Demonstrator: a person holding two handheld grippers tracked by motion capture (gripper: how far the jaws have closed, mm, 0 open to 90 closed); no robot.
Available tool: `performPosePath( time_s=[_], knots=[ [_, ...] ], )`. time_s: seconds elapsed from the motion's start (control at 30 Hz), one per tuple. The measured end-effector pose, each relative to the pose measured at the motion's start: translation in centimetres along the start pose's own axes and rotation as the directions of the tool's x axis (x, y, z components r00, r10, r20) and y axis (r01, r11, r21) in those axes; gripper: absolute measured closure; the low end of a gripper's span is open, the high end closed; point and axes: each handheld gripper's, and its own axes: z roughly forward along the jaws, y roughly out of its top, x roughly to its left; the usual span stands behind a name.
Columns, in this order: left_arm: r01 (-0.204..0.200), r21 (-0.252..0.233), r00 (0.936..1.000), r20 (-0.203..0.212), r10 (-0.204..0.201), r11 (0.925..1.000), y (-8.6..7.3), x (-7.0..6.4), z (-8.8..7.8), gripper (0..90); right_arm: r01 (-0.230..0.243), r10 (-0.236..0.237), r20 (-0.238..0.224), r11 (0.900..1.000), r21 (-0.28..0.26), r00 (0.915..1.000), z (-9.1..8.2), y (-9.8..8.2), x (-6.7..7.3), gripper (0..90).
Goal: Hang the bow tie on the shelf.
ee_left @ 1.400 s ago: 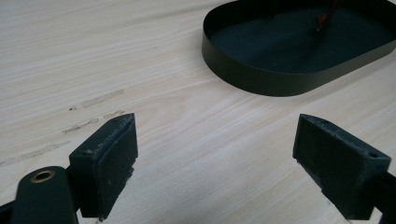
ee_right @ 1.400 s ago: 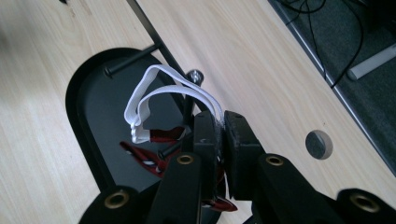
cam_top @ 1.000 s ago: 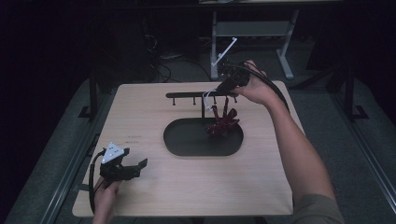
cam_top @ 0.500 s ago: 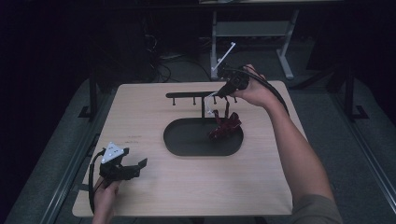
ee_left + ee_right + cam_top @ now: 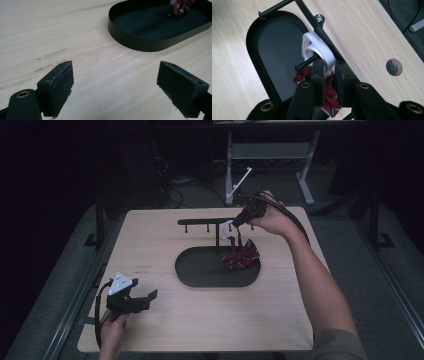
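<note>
A: Where's the hair tie [image 5: 318, 50]?
B: White loop hooked over a rack peg [image 5: 308, 63], bow dangling above the tray [image 5: 259, 37]. Right tool [image 5: 329, 72] has just been easing open around it. Soft, light; pinch the elastic

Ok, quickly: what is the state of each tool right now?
Left tool: open, empty.
Right tool: jaws have just been opening, with the white band between them.

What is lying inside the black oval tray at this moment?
Inside the black oval tray, at its right end, a red patterned hair tie rests below the rack's pegs. Its underside and the tray floor beneath it are covered.
</note>
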Motion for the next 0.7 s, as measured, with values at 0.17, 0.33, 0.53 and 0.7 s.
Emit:
performPosePath(
  time_s=[0.17,0.33,0.53,0.7],
  knots=[
    [-0.001,0.000,1.0000,0.000,0.001,1.0000,0.01,-0.01,-0.01,13.6,0.006,-0.006,-0.001,1.000,-0.002,1.0000,0.05,-0.11,-0.01,77.0],
    [-0.001,0.000,1.0000,0.001,0.001,1.0000,0.01,-0.02,0.00,13.6,0.011,-0.011,-0.004,1.000,-0.009,0.9999,-0.18,-0.09,0.14,77.1],
    [0.000,-0.001,1.0000,-0.002,0.000,1.0000,0.01,0.01,-0.03,13.6,0.013,-0.013,-0.008,1.000,-0.014,0.9999,-0.41,-0.17,0.25,77.1],
    [-0.001,0.003,1.0000,-0.001,0.001,1.0000,0.03,0.00,-0.07,13.5,0.016,-0.016,-0.014,1.000,-0.021,0.9998,-0.63,-0.22,0.40,77.0]
  ],
)
